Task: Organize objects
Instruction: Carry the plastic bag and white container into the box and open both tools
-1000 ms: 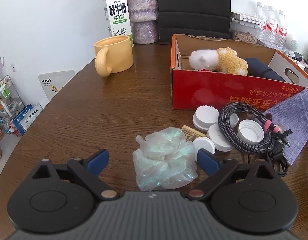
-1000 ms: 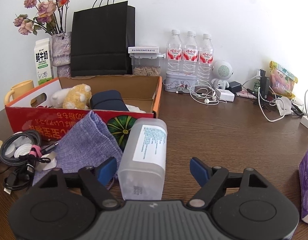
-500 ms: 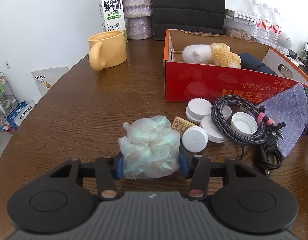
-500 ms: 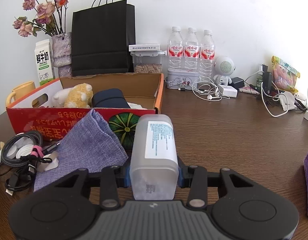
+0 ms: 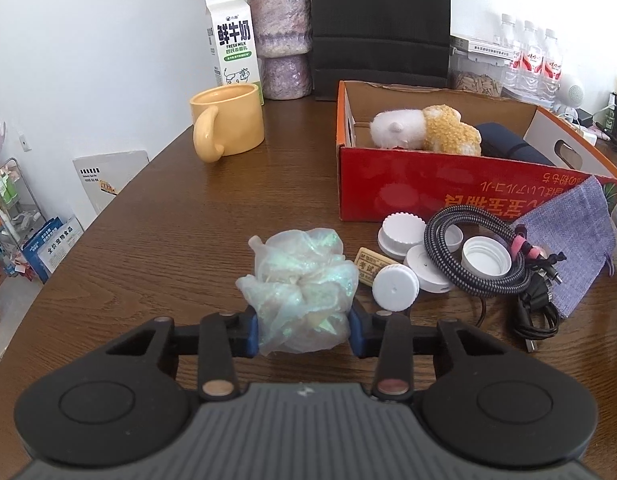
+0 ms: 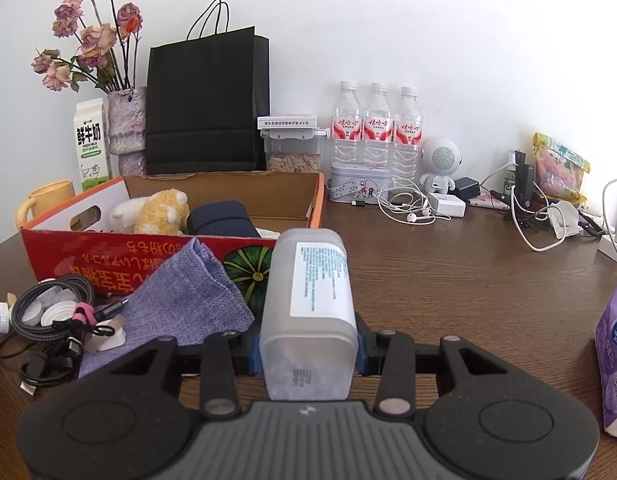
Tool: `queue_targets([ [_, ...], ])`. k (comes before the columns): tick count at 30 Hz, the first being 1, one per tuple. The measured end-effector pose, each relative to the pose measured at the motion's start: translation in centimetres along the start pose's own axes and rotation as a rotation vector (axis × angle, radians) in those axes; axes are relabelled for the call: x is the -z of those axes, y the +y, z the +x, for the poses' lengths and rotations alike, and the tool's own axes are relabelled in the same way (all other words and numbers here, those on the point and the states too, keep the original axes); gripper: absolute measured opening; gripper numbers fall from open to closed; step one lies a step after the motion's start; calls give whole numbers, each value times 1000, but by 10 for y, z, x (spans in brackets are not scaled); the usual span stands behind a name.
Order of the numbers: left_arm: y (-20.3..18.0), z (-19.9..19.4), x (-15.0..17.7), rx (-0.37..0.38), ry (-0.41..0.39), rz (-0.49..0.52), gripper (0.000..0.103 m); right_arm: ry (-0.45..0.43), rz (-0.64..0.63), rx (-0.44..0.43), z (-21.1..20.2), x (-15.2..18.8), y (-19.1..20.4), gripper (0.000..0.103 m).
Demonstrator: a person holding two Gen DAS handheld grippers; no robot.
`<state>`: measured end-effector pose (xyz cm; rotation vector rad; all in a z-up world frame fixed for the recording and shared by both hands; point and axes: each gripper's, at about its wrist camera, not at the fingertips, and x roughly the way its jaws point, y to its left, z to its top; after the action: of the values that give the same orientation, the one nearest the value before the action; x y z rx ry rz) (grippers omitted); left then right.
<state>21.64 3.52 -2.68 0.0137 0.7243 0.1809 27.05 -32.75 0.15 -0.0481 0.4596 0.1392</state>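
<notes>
In the left wrist view my left gripper (image 5: 304,330) has its blue pads pressed into a crumpled iridescent plastic bag (image 5: 302,288) on the brown table, and its jaws are still closing on it. In the right wrist view my right gripper (image 6: 308,350) is shut on a frosted plastic box (image 6: 310,312) with a white label, lying lengthwise between the fingers. The red cardboard box (image 5: 448,194) (image 6: 108,256) holds a white and yellow plush toy (image 5: 424,132) (image 6: 152,212) and a dark blue case (image 6: 220,220).
White lids (image 5: 400,232), a coiled braided cable (image 5: 476,256) and a purple cloth pouch (image 5: 568,240) (image 6: 184,300) lie before the box. A yellow mug (image 5: 228,126), milk carton (image 5: 232,44), vase, black paper bag (image 6: 206,100), water bottles (image 6: 376,128), earphones and a purple tissue pack (image 6: 614,364) stand around.
Both grippers went from wide open to closed: the left onto the plastic bag, the right onto the frosted box. Both views shifted slightly, and the bag is squeezed narrower.
</notes>
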Motion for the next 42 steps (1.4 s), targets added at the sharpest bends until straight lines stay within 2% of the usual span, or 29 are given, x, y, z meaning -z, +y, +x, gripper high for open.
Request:
queue_targets([
  [9, 3, -12, -13, 8, -37, 2, 41, -44, -1, -17, -14, -9, 8, 39],
  [18, -4, -22, -30, 36, -69, 13, 41, -66, -30, -62, -22, -23, 32, 39],
  [32, -37, -21, -60, 100, -105, 58, 41, -101, -78, -123, -25, -48, 69, 39],
  [42, -68, 0, -90, 129, -130, 99, 41, -128, -85, -146, -1, -71, 76, 39],
])
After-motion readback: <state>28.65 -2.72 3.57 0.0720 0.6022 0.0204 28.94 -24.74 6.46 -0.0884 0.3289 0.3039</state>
